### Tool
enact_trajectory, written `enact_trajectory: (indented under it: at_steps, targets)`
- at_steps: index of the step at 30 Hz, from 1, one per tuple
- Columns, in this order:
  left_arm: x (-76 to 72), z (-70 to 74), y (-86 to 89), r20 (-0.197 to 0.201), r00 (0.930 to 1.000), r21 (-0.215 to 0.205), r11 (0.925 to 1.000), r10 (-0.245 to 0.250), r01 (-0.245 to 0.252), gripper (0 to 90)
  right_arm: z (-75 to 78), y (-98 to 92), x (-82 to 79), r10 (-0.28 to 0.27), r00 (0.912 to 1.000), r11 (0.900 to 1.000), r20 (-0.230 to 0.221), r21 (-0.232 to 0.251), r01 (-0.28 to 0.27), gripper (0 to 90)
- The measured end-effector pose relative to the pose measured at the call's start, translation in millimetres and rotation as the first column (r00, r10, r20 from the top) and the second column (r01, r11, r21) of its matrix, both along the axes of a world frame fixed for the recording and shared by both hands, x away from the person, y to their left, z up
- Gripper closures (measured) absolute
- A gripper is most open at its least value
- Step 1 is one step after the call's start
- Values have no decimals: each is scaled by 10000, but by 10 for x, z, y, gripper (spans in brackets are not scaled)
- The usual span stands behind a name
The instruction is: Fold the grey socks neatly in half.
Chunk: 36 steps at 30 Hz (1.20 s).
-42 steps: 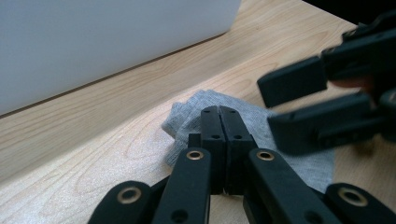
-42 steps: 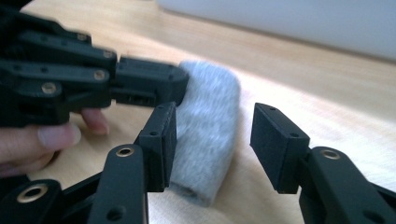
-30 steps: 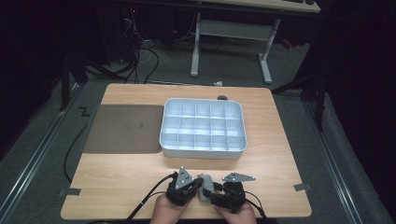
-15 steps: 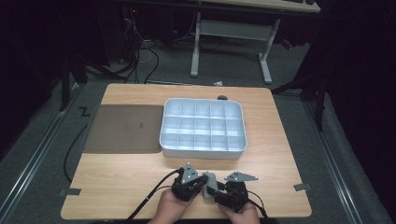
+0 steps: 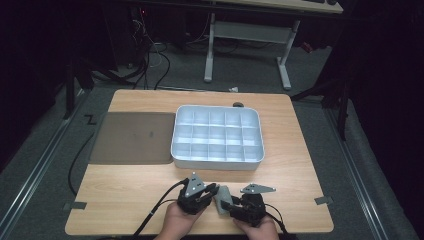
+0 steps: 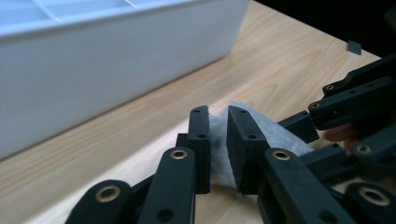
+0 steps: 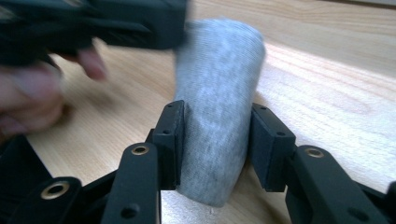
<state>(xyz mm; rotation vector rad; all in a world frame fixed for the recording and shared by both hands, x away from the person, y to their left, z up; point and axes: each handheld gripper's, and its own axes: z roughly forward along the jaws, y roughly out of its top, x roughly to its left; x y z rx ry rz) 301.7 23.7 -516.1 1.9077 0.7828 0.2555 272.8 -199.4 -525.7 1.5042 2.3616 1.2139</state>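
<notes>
I have both grippers low at the table's (image 5: 125, 200) near edge, close to its middle, with a rolled grey sock (image 5: 222, 199) between them. In the right gripper view, my right gripper (image 7: 215, 140) has its fingers (image 7: 173, 135) set on either side of the roll, pressed against the grey knit after just closing in on it; the sock stands between them and leans a little away from the camera. In the left gripper view, my left gripper (image 6: 218, 140) sits at the far end of the same sock (image 6: 275, 135), its fingers (image 6: 200, 140) a narrow gap apart with grey fabric showing between them. They have just been opening, and I cannot tell whether the pads touch the cloth. From the high view, the left gripper (image 5: 207, 192) and right gripper (image 5: 231, 205) nearly meet over the sock. Well beyond them, toward the far edge, stands a white compartment tray (image 5: 217, 162), with a dark mat (image 5: 130, 137) just beside it on the left.
</notes>
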Motion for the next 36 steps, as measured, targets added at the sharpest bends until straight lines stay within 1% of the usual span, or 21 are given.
enact_trajectory:
  at_steps: [2,3,6,9,11,13,14,15,17,18,21,22,23,24,26,27,29,31,34,36]
  targets:
    - [-35,40,175,116,9997,27,9998,217,-217,782,-6,-6,9,84,10000,10000,42,-8,-84,608]
    - [-48,52,240,154,9994,59,9995,294,-295,777,-4,-7,11,86,9999,9999,-57,67,-86,612]
    - [-96,80,508,330,9974,373,9972,634,-646,760,2,-9,21,189,9998,9998,-92,66,-188,633]
    - [-138,65,749,474,9941,659,9928,973,-1003,740,14,-7,31,312,9995,9995,-106,4,-312,653]
    - [-159,39,889,484,9909,609,9899,1252,-1280,727,27,-5,46,458,9989,9989,-134,-95,-459,655]
    - [-179,3,1004,453,9874,369,9875,1514,-1531,724,46,2,69,711,9974,9970,-110,-291,-714,663]
    - [-183,-21,1054,381,9859,243,9862,1631,-1640,724,60,11,79,761,9969,9963,-177,-392,-768,665]
    - [-174,-46,1109,181,9851,175,9851,1710,-1713,724,72,18,92,832,9963,9952,-217,-492,-842,669]
    - [-155,-63,1150,-31,9844,89,9843,1761,-1761,720,90,35,95,1009,9948,9919,-104,-760,-1014,674]
    - [-148,-67,1159,-5,9840,65,9840,1781,-1781,720,101,43,99,1082,9941,9902,-103,-879,-1086,677]
    - [-137,-59,1160,23,9860,30,9860,1670,-1670,718,132,60,105,1198,9928,9841,77,-1332,-1177,686]
    - [-137,-57,1156,81,9870,39,9870,1606,-1606,715,147,62,107,1137,9934,9819,138,-1539,-1102,687]
    - [-138,-55,1156,97,9873,68,9873,1586,-1587,714,166,57,111,926,9954,9787,237,-1864,-866,687]
    - [-139,-57,1161,119,9874,40,9875,1576,-1576,714,173,52,114,893,9956,9768,266,-1977,-823,688]
    - [-137,-60,1173,86,9881,41,9881,1538,-1538,713,198,32,118,787,9963,9690,336,-2373,-685,688]
    - [-138,-61,1178,92,9881,50,9881,1535,-1536,713,209,24,118,830,9956,9629,434,-2607,-689,688]
    - [-137,-61,1180,98,9883,15,9884,1520,-1520,713,231,9,114,843,9952,9519,491,-2993,-659,688]
    - [-134,-66,1176,79,9886,29,9887,1501,-1501,713,249,-12,123,910,9947,9432,473,-3246,-709,688]
    - [-128,-78,1168,58,9885,59,9885,1512,-1512,713,275,-61,153,904,9956,9348,267,-3471,-755,688]
    - [-126,-80,1170,49,9881,41,9881,1536,-1537,713,286,-90,161,921,9951,9242,346,-3749,-725,689]
